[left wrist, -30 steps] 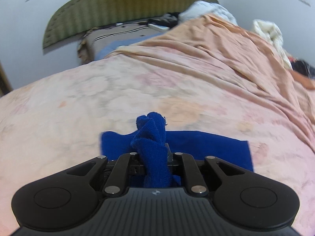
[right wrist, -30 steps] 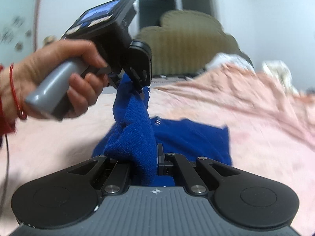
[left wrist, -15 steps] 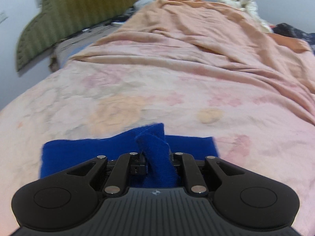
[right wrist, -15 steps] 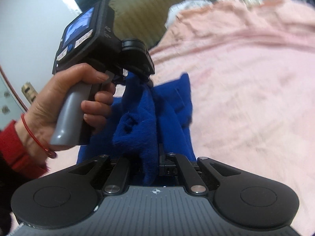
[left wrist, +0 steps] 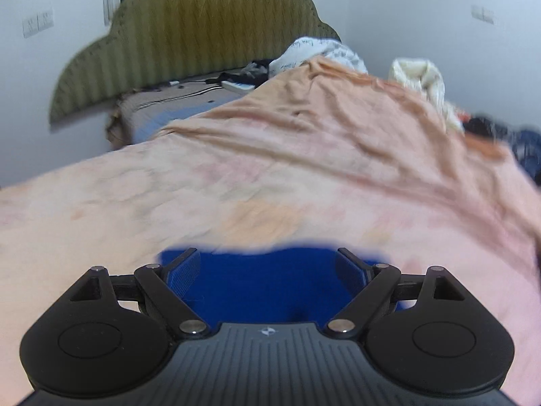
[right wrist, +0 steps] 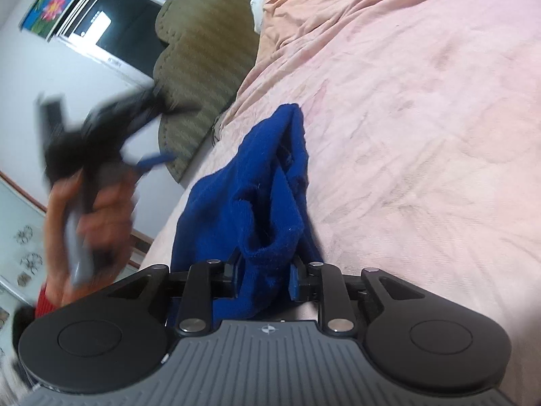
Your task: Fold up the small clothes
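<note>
Broadly, the pink bedspread (left wrist: 236,182) fills both views, serving as the folding surface. Low in the left view, the blue cloth (left wrist: 267,284) lies flat on it; the left gripper (left wrist: 270,270) is opening wide, empty. At lower centre of the right view, the right gripper (right wrist: 262,280) is opening too, a bunched fold between its jaws, probably being let down.

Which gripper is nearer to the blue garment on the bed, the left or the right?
Right. The right gripper has a bunched fold of the blue garment between its opening jaws. The left gripper, jaws opening with nothing between them, is off the cloth.
</note>
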### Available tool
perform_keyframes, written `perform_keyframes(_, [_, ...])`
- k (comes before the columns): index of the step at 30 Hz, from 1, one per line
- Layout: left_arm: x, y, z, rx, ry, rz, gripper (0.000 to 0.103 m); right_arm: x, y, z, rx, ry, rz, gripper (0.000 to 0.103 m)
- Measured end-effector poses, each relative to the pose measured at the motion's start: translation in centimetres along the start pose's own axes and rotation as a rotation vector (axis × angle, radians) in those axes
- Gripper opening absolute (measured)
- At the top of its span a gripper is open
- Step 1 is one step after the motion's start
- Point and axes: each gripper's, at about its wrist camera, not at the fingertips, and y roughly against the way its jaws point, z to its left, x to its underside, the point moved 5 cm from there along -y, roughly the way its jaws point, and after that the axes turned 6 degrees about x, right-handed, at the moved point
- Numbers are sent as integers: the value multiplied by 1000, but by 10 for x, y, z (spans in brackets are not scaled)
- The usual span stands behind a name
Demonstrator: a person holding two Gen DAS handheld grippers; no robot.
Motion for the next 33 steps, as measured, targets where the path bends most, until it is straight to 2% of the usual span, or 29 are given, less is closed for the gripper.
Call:
perform_keyframes(2, [30,17,12,-32,-23,15,87,0,1,-3,-12,-27,-1,33])
perform_keyframes(3, [46,25,17,-44,-26,28,87,1,2,-4,-13,-37,-2,20])
perform_keyframes(4, [60,32,23,-55,-25,37,87,2,1,-5,2,-40,-4,14])
perform_keyframes(7, [97,55,36,-107,1,50,87,4,-1,-10,27,-53,5,10])
perform_keyframes(10, [122,69,44,-134,41,70,87,-1,10,-6,83,-31,-30,23])
perform_keyframes(12, [132,73,45,-110,69,80,87,-6,21,2,134,29,-89,44])
perform_keyframes(13, [135,72,44,-104,71,90,87,-8,24,9,169,83,-115,46])
perform_keyframes(14, [137,71,42,-105,68,95,87,-9,25,17,188,141,-128,46])
perform_keyframes(16, [139,71,37,-115,44,99,87,-8,16,29,214,245,-84,48])
perform_keyframes(17, [138,74,36,-117,34,90,87,-7,8,31,240,278,-63,52])
perform_keyframes(19, [130,81,38,-114,15,55,87,-10,-5,22,317,282,-30,49])
perform_keyframes(21, [118,80,45,-114,16,32,87,-22,-4,18,294,237,-31,52])
perform_keyframes(26, [87,46,65,-26,118,30,87,-59,-27,43,245,344,-34,56])
perform_keyframes(33, [67,-24,89,159,313,84,87,-95,-95,40,175,325,99,59])
